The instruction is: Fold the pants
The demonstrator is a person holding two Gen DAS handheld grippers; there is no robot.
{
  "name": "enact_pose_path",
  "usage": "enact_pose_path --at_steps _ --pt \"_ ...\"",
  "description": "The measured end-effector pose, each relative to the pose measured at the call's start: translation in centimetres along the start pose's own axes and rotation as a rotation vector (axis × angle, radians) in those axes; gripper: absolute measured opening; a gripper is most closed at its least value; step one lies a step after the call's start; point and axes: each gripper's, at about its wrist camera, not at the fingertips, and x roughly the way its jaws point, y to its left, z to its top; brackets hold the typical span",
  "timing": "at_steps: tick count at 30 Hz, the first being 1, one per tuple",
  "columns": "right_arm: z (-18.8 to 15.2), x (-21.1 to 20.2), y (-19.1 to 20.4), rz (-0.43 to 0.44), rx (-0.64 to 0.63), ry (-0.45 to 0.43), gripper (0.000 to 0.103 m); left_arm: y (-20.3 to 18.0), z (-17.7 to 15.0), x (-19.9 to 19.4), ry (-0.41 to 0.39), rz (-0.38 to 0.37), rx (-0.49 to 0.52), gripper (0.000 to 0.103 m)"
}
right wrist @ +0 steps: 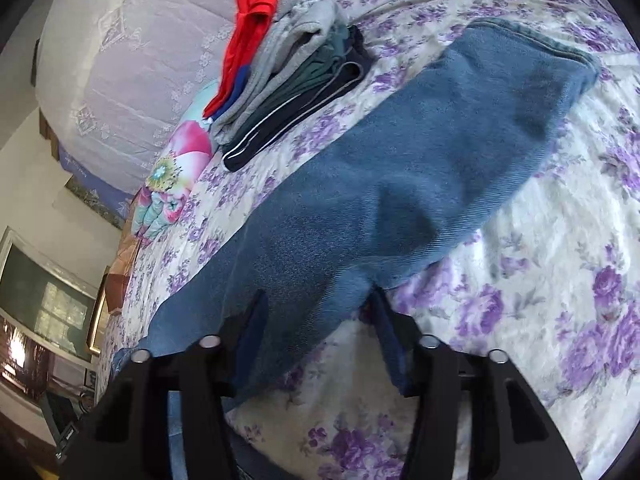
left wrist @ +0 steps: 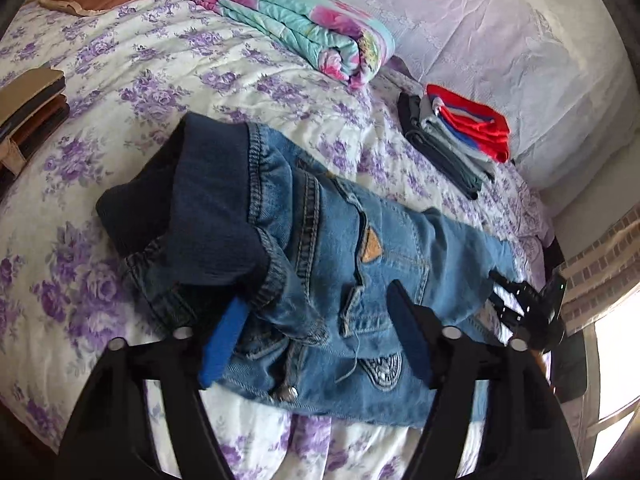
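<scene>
A pair of blue denim pants [left wrist: 320, 248] with a dark knit waistband [left wrist: 192, 216] lies on the floral bed sheet [left wrist: 120, 80]. My left gripper [left wrist: 316, 328] is open, its blue-padded fingers straddling the waist end of the pants. In the right wrist view the pant legs [right wrist: 400, 184] stretch away toward the hem at the upper right. My right gripper [right wrist: 316, 316] is open, its fingers either side of the near leg fabric. The right gripper also shows at the right of the left wrist view [left wrist: 532, 308].
A stack of folded clothes with a red item on top [left wrist: 460, 136] [right wrist: 288, 64] sits beside the pants. A folded floral quilt [left wrist: 296, 20] lies further up the bed. A lilac pillow [left wrist: 500, 40] sits behind it. Dark items [left wrist: 32, 112] lie at the left bed edge.
</scene>
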Motion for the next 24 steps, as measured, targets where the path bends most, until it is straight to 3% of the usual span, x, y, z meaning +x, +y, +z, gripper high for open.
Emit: enact_pose_path --at_steps 1,3,5,9,12,14,19,21,23,24 --pt "0.1 -0.1 -0.5 0.004 0.026 0.001 0.037 0.3 0.2 0.1 -0.002 -0.002 -0.016 0.053" --pt "0.2 -0.4 -1.8 0.025 0.089 0.010 0.023 1.0 0.5 0.1 0.001 -0.030 -0.054 0.049" --pt "0.6 -0.3 -3.1 0.076 0.159 0.028 0.020 1.4 0.5 0.0 0.003 -0.034 -0.061 0.040" --pt "1.4 0.2 -4.7 0.158 0.282 0.045 0.019 1.8 -0.7 0.4 0.031 -0.026 -0.063 0.040" --pt "1.7 0.7 -5.3 0.206 0.360 0.046 0.019 1.2 -1.9 0.0 -0.012 -0.004 -0.058 0.041" --pt "1.6 0.3 -5.8 0.238 0.412 0.034 0.019 0.4 -2.2 -0.2 -0.031 0.011 -0.035 0.048" --pt "1.6 -2.1 -5.6 0.182 0.374 -0.044 0.021 0.0 -0.9 1.3 -0.037 0.017 -0.049 0.054" --pt "1.8 -2.4 -6.4 0.181 0.405 -0.042 0.022 0.3 -0.4 1.4 -0.049 0.005 -0.078 0.052" --pt "1.9 -2.8 -7.7 0.180 0.483 -0.048 0.023 0.7 -0.2 1.0 -0.069 -0.011 -0.094 0.033" --pt "1.9 -2.9 -8.2 0.199 0.511 -0.048 0.034 1.0 -0.1 0.7 -0.075 -0.029 -0.108 0.031"
